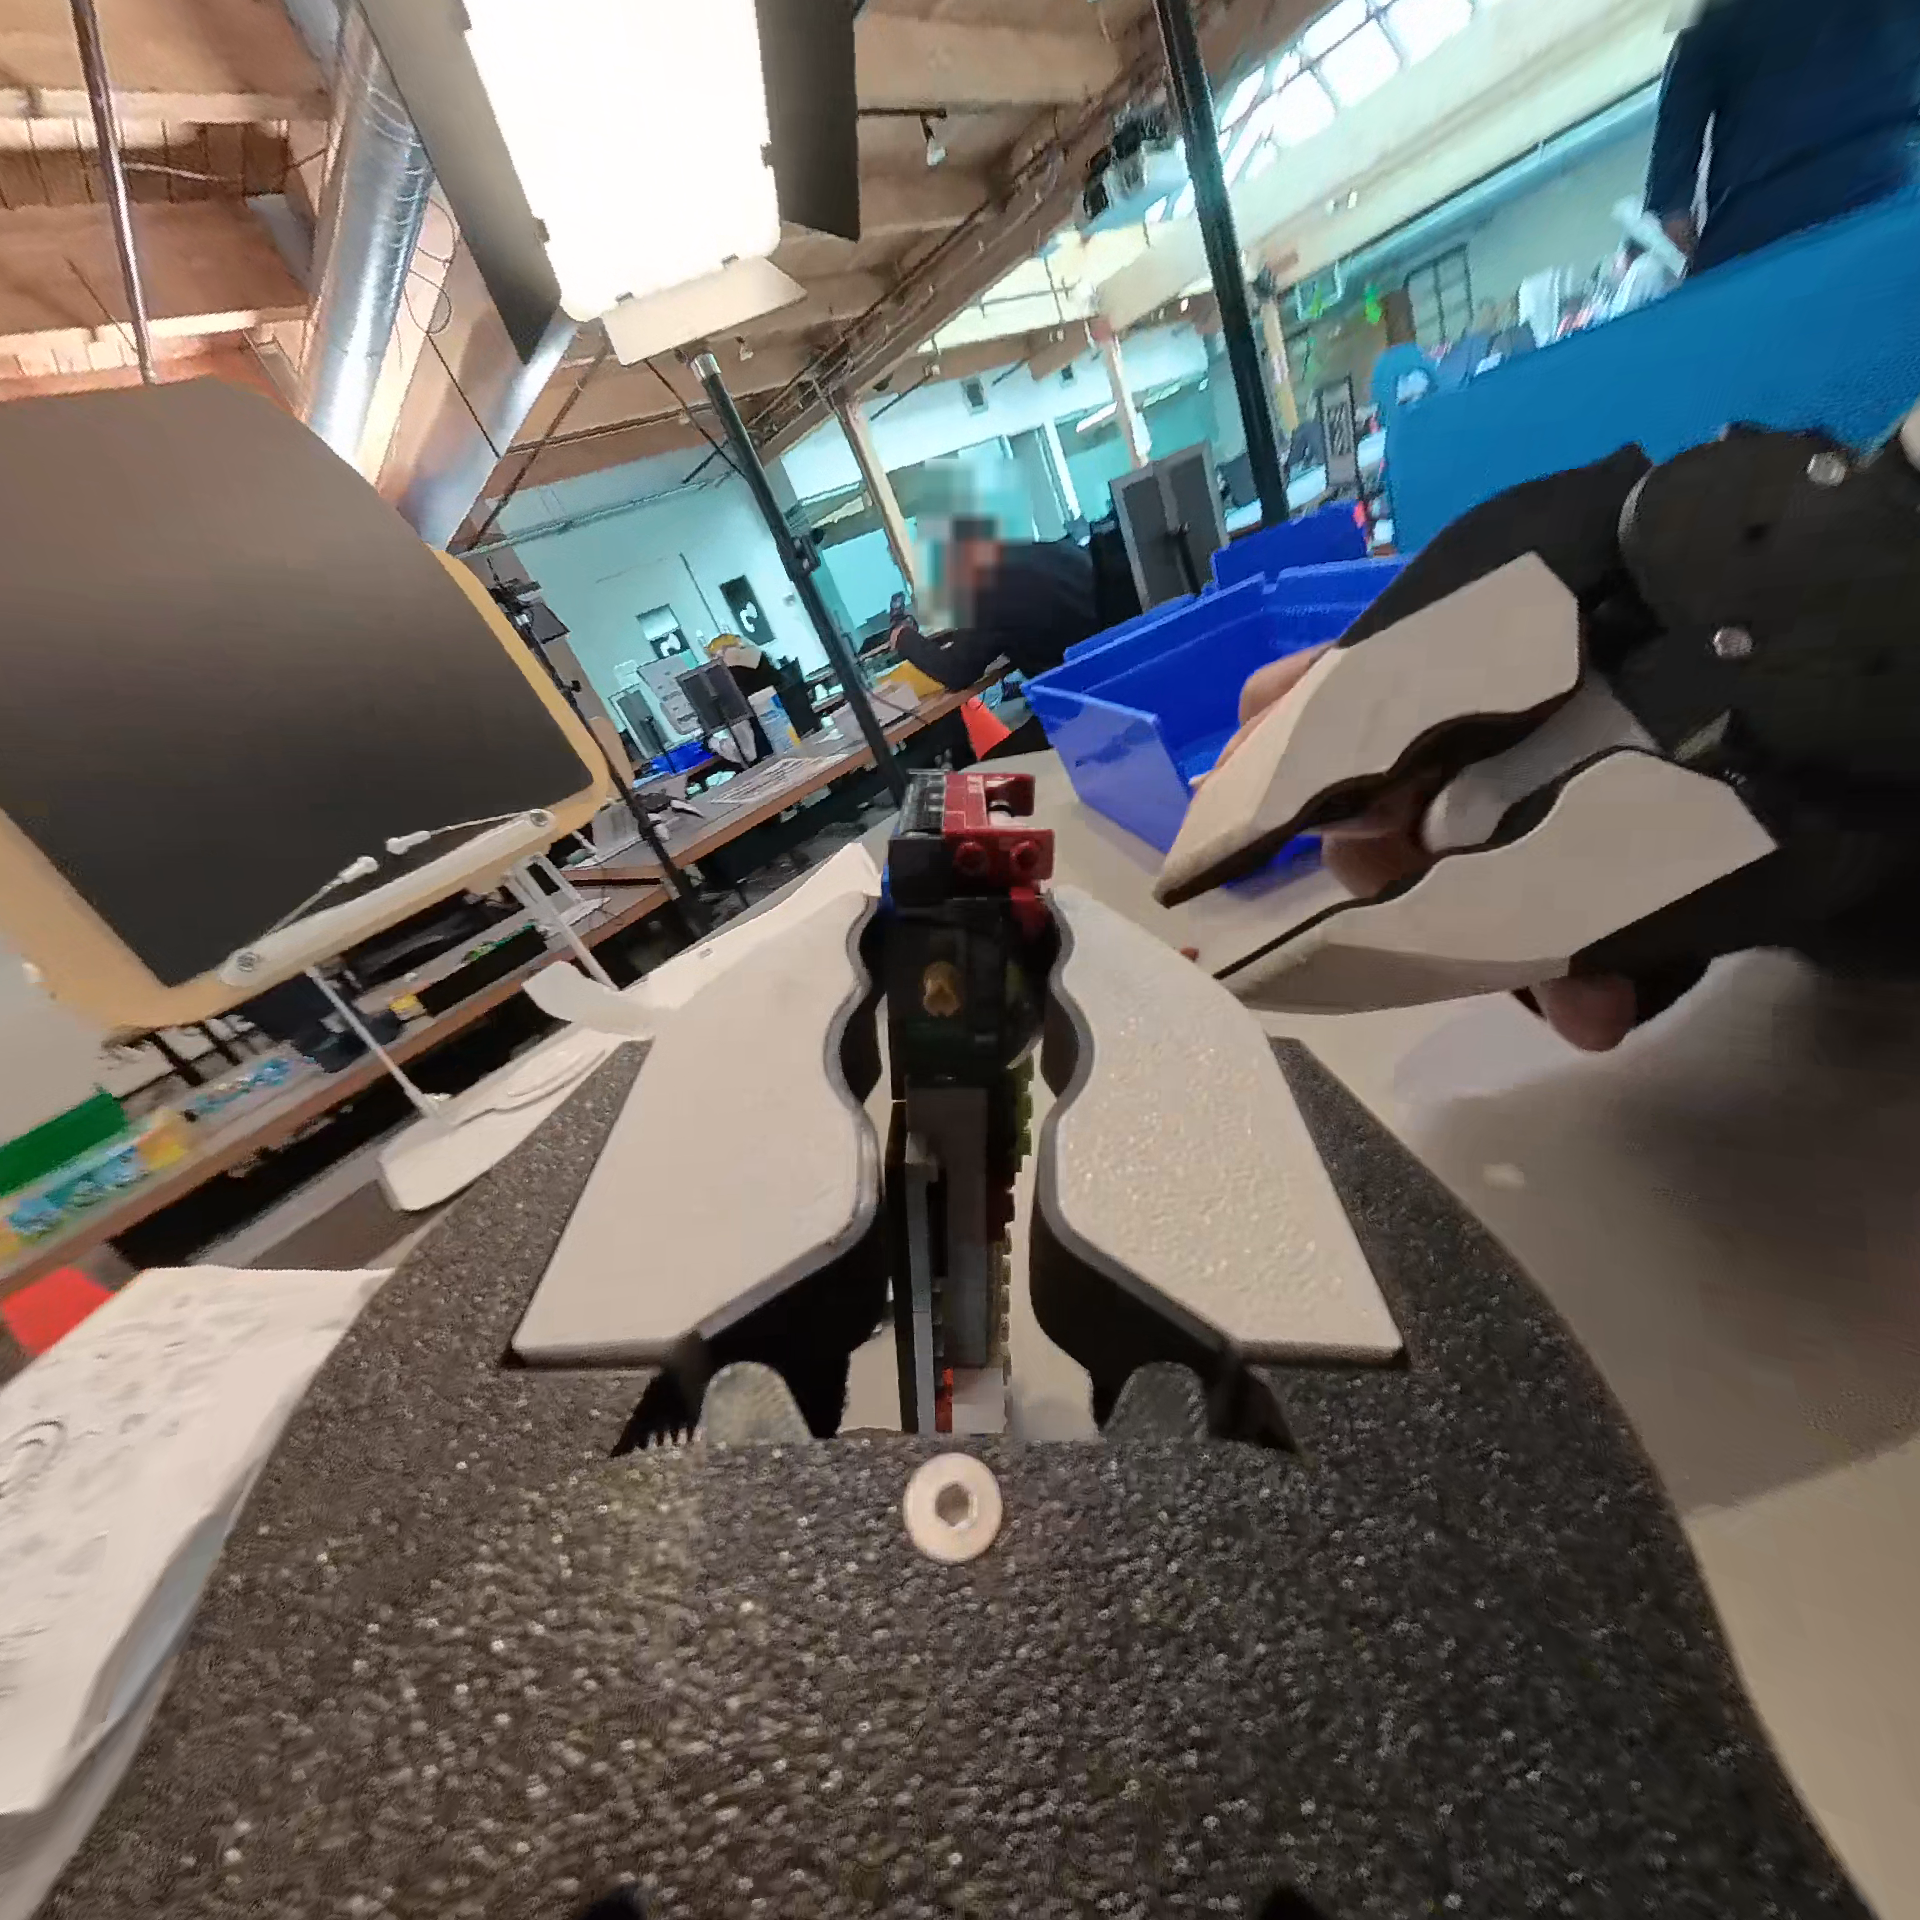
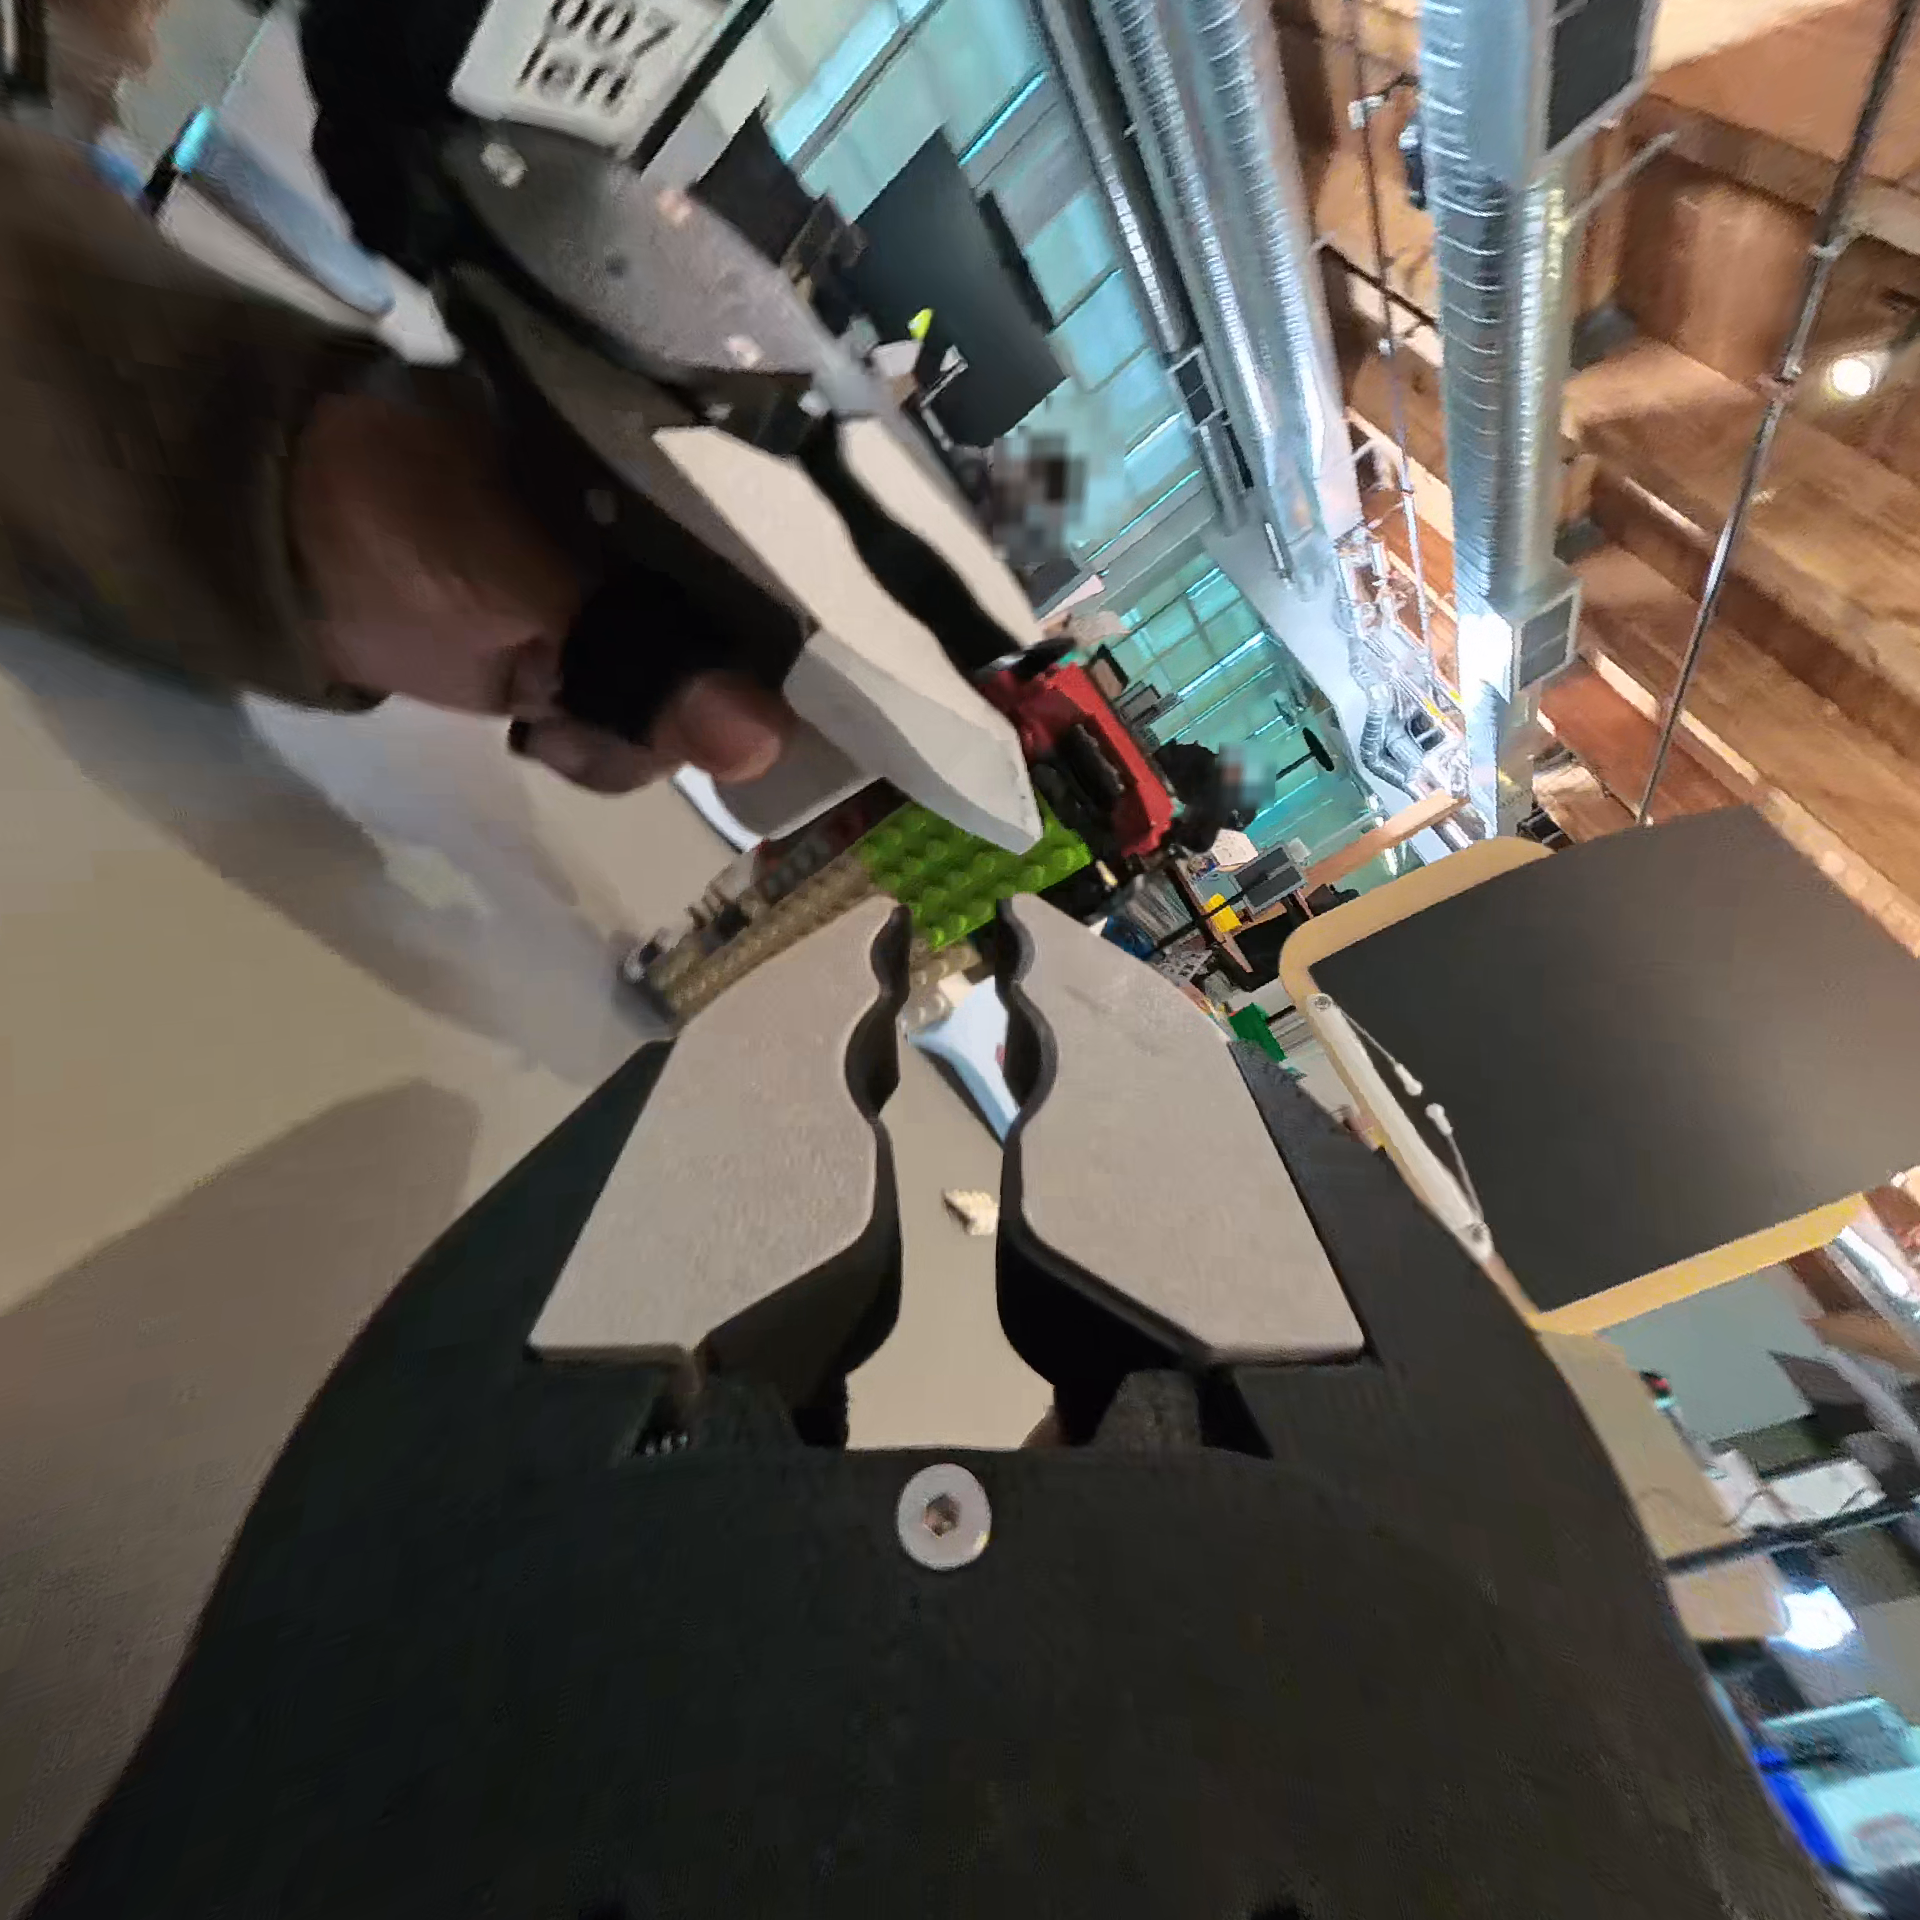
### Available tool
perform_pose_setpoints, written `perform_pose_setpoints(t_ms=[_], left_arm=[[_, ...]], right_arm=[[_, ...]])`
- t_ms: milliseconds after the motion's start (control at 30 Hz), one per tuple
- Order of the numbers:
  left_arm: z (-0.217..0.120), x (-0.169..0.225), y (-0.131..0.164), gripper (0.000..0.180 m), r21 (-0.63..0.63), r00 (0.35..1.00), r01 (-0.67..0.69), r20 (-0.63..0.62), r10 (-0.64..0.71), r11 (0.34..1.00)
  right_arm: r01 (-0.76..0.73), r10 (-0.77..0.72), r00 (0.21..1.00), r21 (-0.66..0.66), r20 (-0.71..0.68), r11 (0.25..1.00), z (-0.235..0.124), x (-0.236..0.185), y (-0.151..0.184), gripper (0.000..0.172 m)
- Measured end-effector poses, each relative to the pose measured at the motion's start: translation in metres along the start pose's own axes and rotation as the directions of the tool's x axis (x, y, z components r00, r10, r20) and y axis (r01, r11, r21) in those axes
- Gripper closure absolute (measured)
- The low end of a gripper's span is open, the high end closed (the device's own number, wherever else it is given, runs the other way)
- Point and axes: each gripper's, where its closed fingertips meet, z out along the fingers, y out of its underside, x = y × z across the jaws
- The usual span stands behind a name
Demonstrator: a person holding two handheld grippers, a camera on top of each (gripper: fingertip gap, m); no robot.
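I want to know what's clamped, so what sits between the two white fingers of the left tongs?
In the left wrist view, a dark brick-built model with a red studded top stands between the left tongs, both fingers pressed against it.

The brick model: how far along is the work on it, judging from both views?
Done: the brick model is largely built, with red, black, green and tan parts joined. In hand: the left gripper is shut on it, held edge-on above the table. The right gripper is open, holding nothing, near the green plate. Left: a small loose piece lies on the table; the final design cannot be told.
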Motion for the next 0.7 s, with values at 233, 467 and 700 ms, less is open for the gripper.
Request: perform_pose_setpoints(t_ms=[233, 467, 700], left_arm=[[-0.003, -0.005, -0.006, 0.154, 0.058, 0.986, 0.163, -0.047, -0.160, 0.985], [-0.004, -0.005, -0.007, 0.154, 0.076, 0.973, 0.225, -0.072, -0.219, 0.971], [-0.003, -0.006, -0.004, 0.153, 0.066, 0.957, 0.280, -0.094, -0.273, 0.958]], right_arm=[[-0.333, 0.339, 0.940, 0.118, -0.038, 0.936, 0.009, 0.013, -0.026, 0.142], [-0.483, 0.492, 0.870, 0.138, -0.041, 0.865, 0.017, 0.016, -0.028, 0.136], [-0.573, 0.577, 0.817, 0.133, 0.010, 0.809, 0.018, 0.016, -0.025, 0.131]])
